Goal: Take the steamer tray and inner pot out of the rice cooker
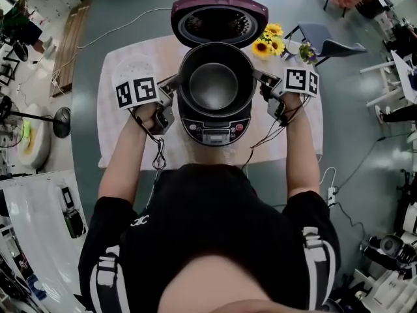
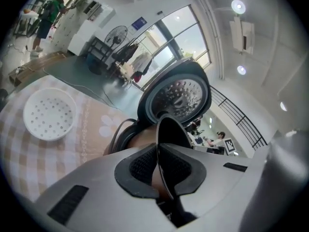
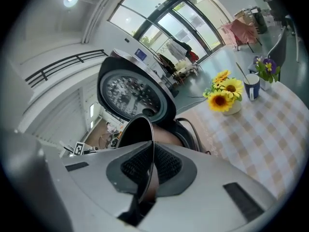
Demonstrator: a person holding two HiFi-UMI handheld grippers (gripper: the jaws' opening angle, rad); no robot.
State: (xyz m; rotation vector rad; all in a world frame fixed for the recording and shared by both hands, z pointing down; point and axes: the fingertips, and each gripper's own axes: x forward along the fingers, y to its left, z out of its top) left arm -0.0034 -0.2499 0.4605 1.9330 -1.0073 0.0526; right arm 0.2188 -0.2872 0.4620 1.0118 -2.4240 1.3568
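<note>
I count one rice cooker [image 1: 215, 128], one inner pot [image 1: 215, 83], one steamer tray [image 2: 49, 114] and two grippers. My left gripper [image 2: 157, 164] is clamped on the pot's rim, and my right gripper [image 3: 150, 167] on the opposite rim (jaws nearly together, pinching thin metal). The pot hangs between them over the cooker. The tray lies on the table [image 1: 300, 129], left of my left gripper.

1. Checked table [image 1: 306, 129] on a grey-green floor [image 1: 91, 64].
2. Sunflowers [image 1: 268, 41] at the table's far right corner.
3. Chair [image 1: 329, 44] right of the table.
4. Windows [image 2: 181, 35] and fan [image 2: 116, 35] beyond the table; ceiling lights [image 2: 237, 6] lit.
</note>
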